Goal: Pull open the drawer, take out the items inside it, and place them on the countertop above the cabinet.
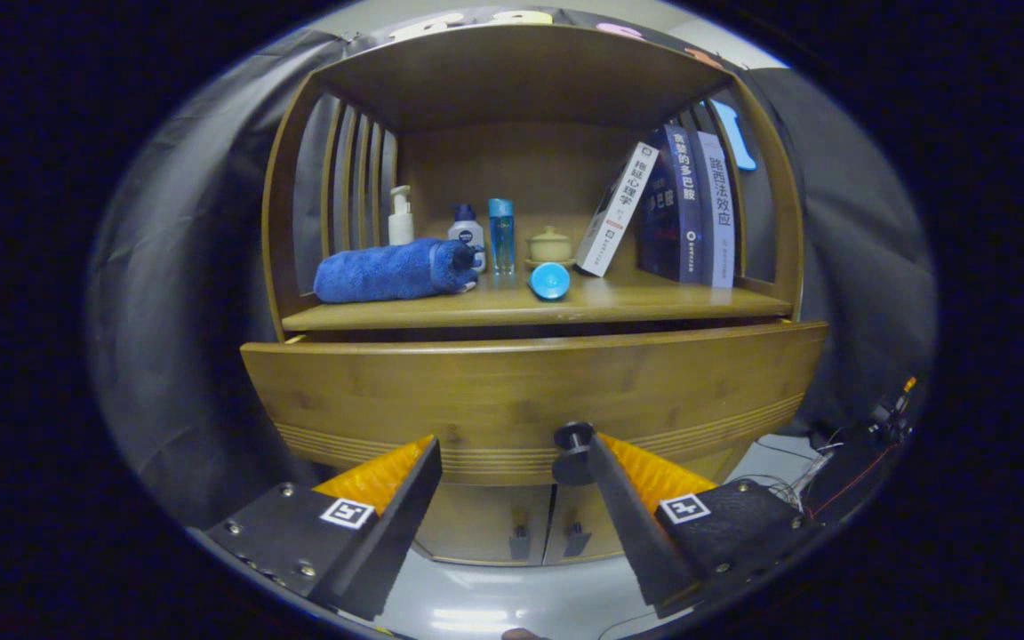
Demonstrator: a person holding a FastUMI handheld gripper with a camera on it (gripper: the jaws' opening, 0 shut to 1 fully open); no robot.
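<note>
Gripper (pixel 512 449): the fingers are held wide apart, with nothing clamped between them; the drawer front is seen through the gap.
Drawer (pixel 530 391): a wooden front is seen just ahead of the fingers, standing slightly proud of the cabinet; its interior cannot be seen.
Drawer knob (pixel 572 452): a dark round knob is seen right at the tip of the right finger; contact cannot be confirmed.
Countertop (pixel 654 302): the wooden surface lies beyond and above the drawer.
Items on the countertop: a rolled blue towel (pixel 392 269) beyond the left finger; a pump bottle (pixel 400 216), two further bottles, a blue cylinder (pixel 549 280) and a small lidded pot (pixel 549 244) farther ahead; books (pixel 685 209) beyond the right finger.
Lower doors (pixel 548 524): two cabinet doors are seen below the drawer, between the fingers.
</note>
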